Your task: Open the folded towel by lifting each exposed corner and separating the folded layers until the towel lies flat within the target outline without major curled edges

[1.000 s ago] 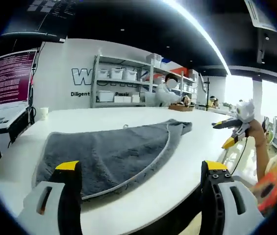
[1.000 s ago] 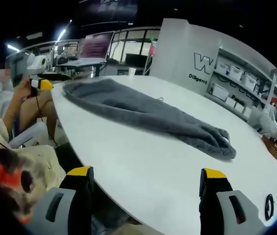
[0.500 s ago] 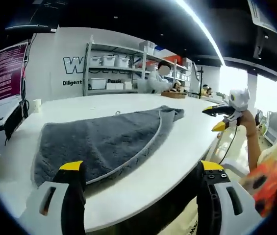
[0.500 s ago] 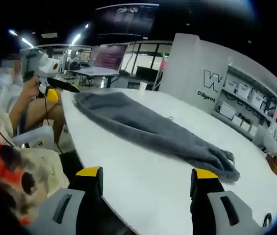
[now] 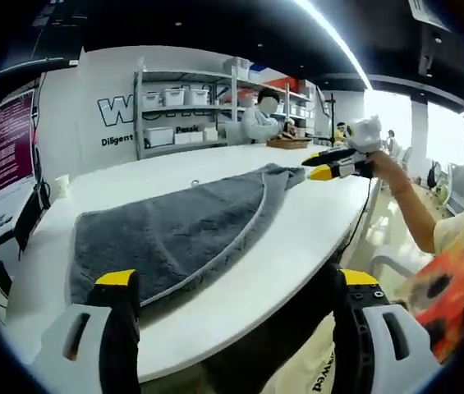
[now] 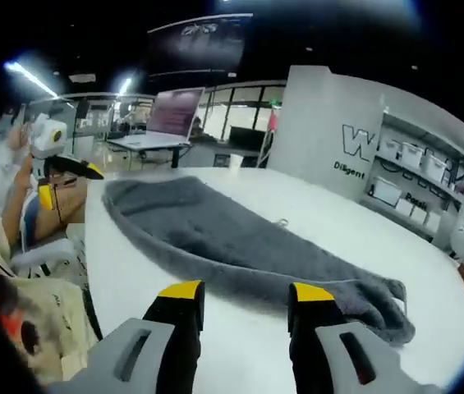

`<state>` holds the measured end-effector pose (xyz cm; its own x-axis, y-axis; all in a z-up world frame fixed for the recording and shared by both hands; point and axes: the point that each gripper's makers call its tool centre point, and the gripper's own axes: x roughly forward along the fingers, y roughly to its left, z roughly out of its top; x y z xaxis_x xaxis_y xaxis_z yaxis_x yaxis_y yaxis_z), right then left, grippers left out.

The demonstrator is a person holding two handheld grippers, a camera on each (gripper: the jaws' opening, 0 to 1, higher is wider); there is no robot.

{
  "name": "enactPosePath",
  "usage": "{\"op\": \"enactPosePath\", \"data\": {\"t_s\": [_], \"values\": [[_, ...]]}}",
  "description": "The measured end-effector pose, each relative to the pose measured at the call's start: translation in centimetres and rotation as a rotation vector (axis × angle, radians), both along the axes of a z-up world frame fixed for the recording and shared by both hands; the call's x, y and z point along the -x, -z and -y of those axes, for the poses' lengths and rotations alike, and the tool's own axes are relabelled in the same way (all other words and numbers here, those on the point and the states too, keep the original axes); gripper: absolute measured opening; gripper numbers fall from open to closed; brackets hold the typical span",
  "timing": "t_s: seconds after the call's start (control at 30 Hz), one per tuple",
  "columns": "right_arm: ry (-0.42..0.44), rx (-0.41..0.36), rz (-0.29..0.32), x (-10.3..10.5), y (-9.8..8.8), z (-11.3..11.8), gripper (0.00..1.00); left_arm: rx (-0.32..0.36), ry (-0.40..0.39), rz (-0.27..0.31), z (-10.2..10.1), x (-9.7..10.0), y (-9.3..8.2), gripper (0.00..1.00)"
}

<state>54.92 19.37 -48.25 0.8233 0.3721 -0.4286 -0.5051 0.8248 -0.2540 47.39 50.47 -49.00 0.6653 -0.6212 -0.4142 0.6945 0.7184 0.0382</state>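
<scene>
A grey towel lies folded on the white table, with a pale hem curving along its near edge. My left gripper hangs open at the table's near edge, just short of the towel's corner, with nothing between its jaws. In the left gripper view my right gripper is held by a hand at the towel's far, bunched end. In the right gripper view the towel stretches away to the left. My right gripper stands just above its near edge, jaws partly narrowed but open. The left gripper shows at the far left.
Shelves with white bins stand behind the table against a lettered wall. A paper cup sits at the table's far left, beside a monitor. A person sits at the back. A laptop screen stands on a farther desk.
My right gripper has moved in over the table to the towel's bunched end, and its jaws have narrowed. My left gripper has stayed open at the table's edge.
</scene>
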Motion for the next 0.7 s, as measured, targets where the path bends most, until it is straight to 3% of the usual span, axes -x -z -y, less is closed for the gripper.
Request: {"op": "enactPosePath", "data": {"t_s": [0.13,0.2,0.3,0.53,0.7], "values": [[0.037,0.014,-0.027,-3.5,0.6,1.2,0.21,0.024,-0.004,0.000,-0.5,0.0,-0.4,0.97],[0.049,0.006,-0.045,-4.2,0.8,1.4,0.21,0.028,-0.009,0.003,-0.7,0.0,-0.6,0.97],[-0.019,0.049,-0.115,-5.1,2.0,0.8,0.22,0.032,-0.020,0.011,-1.3,-0.1,-0.8,0.97],[0.008,0.099,-0.193,-7.5,4.3,1.3,0.22,0.047,-0.004,0.004,-1.1,0.2,-0.9,0.97],[-0.011,0.095,-0.241,-7.5,6.0,0.9,0.04,0.050,-0.001,0.006,-1.3,0.3,-1.0,0.97]]}}
